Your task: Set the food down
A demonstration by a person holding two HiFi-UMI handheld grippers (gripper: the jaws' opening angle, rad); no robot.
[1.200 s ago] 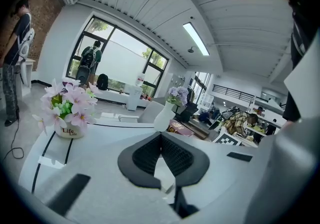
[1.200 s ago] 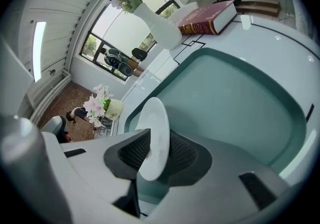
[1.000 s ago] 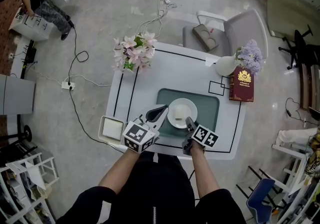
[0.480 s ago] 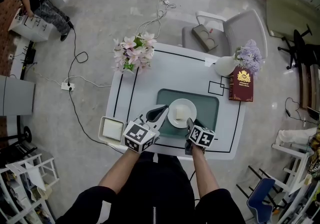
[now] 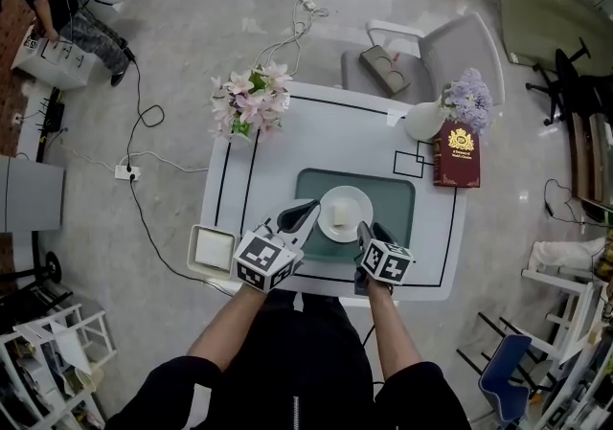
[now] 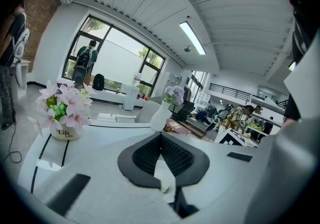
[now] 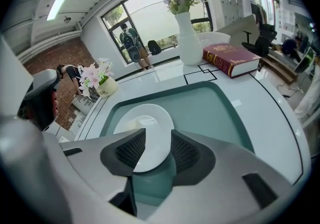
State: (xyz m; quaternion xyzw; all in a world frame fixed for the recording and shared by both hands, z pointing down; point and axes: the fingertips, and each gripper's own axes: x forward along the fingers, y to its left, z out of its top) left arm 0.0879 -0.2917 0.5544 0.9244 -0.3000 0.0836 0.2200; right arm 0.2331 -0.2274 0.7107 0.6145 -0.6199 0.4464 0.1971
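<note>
The right gripper (image 7: 157,137), jaws just opened, straddles the plate (image 7: 146,122) rim on the mat (image 7: 215,111); the left gripper (image 6: 161,138) is closed.

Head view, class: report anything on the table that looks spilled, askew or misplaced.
Nothing stands out. The plate lies flat on the green mat, food on it; the vase stands upright, the book lies flat.

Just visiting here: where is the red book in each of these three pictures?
Head view: the red book lies at right, beyond the green mat.
Left gripper view: small, at centre, just right of the white vase.
Right gripper view: upper right, lying flat beside the vase.
Shared landmark: the white vase with purple flowers stands next to the book in all three.
</note>
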